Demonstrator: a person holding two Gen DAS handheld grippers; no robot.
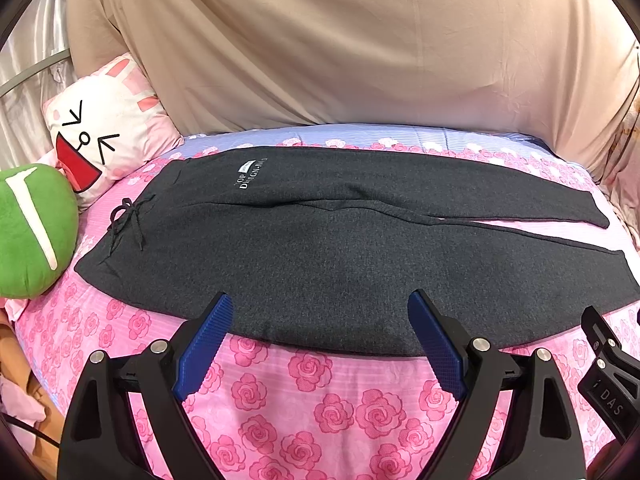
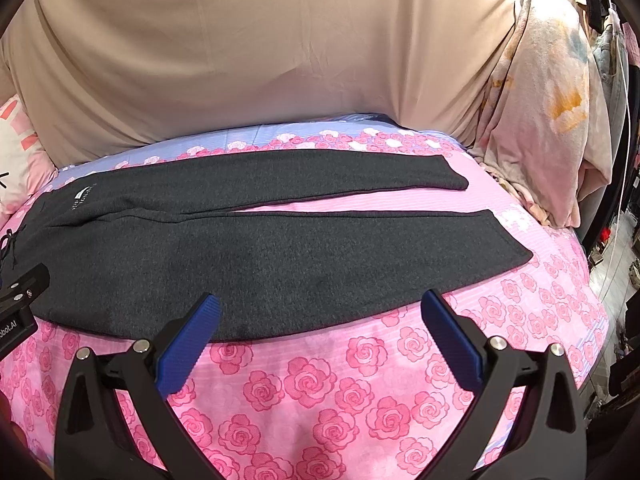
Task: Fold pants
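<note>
Dark grey sweatpants (image 1: pixel 320 256) lie flat and spread out on a pink rose-print bed cover (image 1: pixel 304 408), waistband with a tied drawstring (image 1: pixel 130 216) to the left, both legs running right and slightly apart. They also show in the right wrist view (image 2: pixel 280 256), leg ends at the right. My left gripper (image 1: pixel 320 304) is open and empty, hovering at the near edge of the pants near the hip. My right gripper (image 2: pixel 320 304) is open and empty, at the near edge of the nearer leg.
A white rabbit-face pillow (image 1: pixel 104 132) and a green plush (image 1: pixel 32 228) sit left of the waistband. A beige sheet (image 1: pixel 340 40) hangs behind the bed. A crumpled pale blanket (image 2: pixel 548 120) lies at the right end. The bed cover also shows in the right wrist view (image 2: pixel 320 400).
</note>
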